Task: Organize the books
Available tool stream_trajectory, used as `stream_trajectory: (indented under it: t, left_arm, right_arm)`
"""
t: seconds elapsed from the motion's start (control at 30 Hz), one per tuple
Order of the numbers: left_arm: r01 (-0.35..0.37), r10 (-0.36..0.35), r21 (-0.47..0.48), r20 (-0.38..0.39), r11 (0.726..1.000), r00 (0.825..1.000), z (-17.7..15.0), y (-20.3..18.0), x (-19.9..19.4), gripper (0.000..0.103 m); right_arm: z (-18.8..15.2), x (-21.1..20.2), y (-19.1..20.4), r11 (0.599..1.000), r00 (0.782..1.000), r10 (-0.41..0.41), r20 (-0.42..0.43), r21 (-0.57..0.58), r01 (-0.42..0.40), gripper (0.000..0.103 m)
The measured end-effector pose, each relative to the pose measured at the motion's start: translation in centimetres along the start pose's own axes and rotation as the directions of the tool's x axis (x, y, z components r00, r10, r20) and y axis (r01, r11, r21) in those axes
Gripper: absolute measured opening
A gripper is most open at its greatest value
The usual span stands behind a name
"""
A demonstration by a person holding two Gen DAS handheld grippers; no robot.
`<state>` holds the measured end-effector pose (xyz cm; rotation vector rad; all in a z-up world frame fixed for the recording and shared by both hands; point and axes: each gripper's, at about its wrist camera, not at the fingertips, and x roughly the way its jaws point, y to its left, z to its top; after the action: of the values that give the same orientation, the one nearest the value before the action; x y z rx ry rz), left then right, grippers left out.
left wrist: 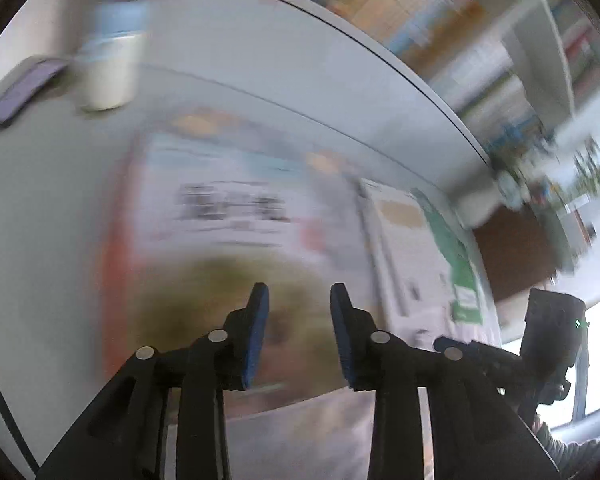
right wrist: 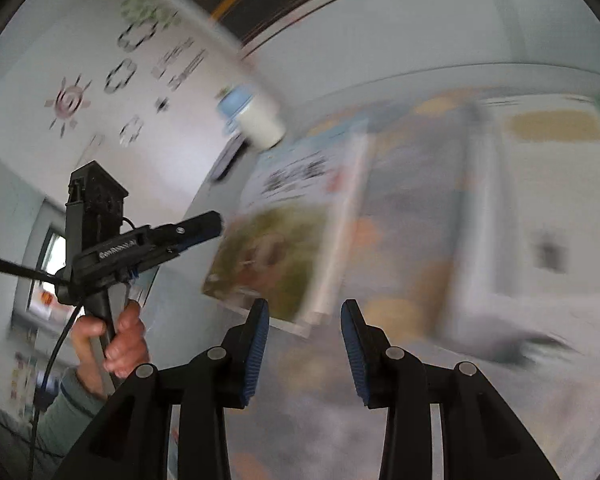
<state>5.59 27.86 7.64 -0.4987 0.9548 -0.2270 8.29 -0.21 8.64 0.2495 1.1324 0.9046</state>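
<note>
A book with a green picture on its cover (left wrist: 220, 248) is lying flat on the pale worktop (left wrist: 52, 200), with a second book (left wrist: 416, 256) just beside it. The left claw (left wrist: 299, 300) is hanging over the first book with its jaws apart, holding nothing. The right claw (right wrist: 304, 316) is also standing open and empty above the books. A white bottle with a blue cap (left wrist: 110, 60) and a phone (left wrist: 20, 92) are sitting farther back.

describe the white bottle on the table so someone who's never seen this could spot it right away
Start at the pale grey table with the books spread across it. Beyond the near book with the green picture on its cover, toward the far edge, the white bottle stands upright. Its light blue cap sets it apart, as does standing tall beside a flat dark phone, the only thing next to it.
</note>
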Motion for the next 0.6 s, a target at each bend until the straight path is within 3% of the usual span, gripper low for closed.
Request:
stream_trajectory:
  t: [0.03,0.1,0.13,0.2,0.33,0.43,0.5,0.6]
  left_arm:
    - [0.011,-0.01,0.027,-0.014,1.0,1.0,0.3,-1.4,1.0,0.041]
    - [0.04,-0.037,0.068,-0.046,0.997,0.998,0.8,-4.3,3.6,0.057]
    - [0.058,-0.053,0.077,-0.061,0.995,0.997,0.9,-5.6,4.9,0.063]
    - [0.103,-0.094,0.083,-0.106,0.991,0.99,1.2,-7.8,8.0,0.063]
    - [0.103,-0.083,0.101,-0.185,0.99,0.979,1.4,-11.2,13.1,0.062]
    - [0.097,-0.066,0.139,-0.208,0.986,0.976,1.2,-13.3,15.8,0.061]
    - [0.056,-0.022,0.155,-0.211,0.986,0.977,1.1,-13.8,17.1,0.061]
    - [0.002,0.036,0.176,-0.211,0.984,0.977,0.9,-13.9,18.4,0.055]
  right_arm:
    - [-0.3,-2.1,-1.7,0.999,0.999,-0.031,0.031,0.044,0.03,0.044]
    - [-0.7,-5.3,-4.6,0.99,0.993,-0.078,0.093,0.126,0.066,0.063]
    - [-0.8,-7.1,-6.2,0.982,0.985,-0.1,0.143,0.174,0.074,0.063]
    - [-0.7,-10.5,-9.6,0.959,0.961,-0.163,0.222,0.265,0.101,0.063]
    - [0.4,-13.4,-14.2,0.928,0.929,-0.23,0.291,0.352,0.119,0.063]
    - [1.9,-13.1,-16.2,0.918,0.922,-0.279,0.268,0.357,0.174,0.052]
    - [2.8,-12.2,-17.3,0.906,0.921,-0.313,0.232,0.363,0.216,0.048]
    - [4.2,-10.3,-19.3,0.89,0.922,-0.343,0.18,0.376,0.258,0.031]
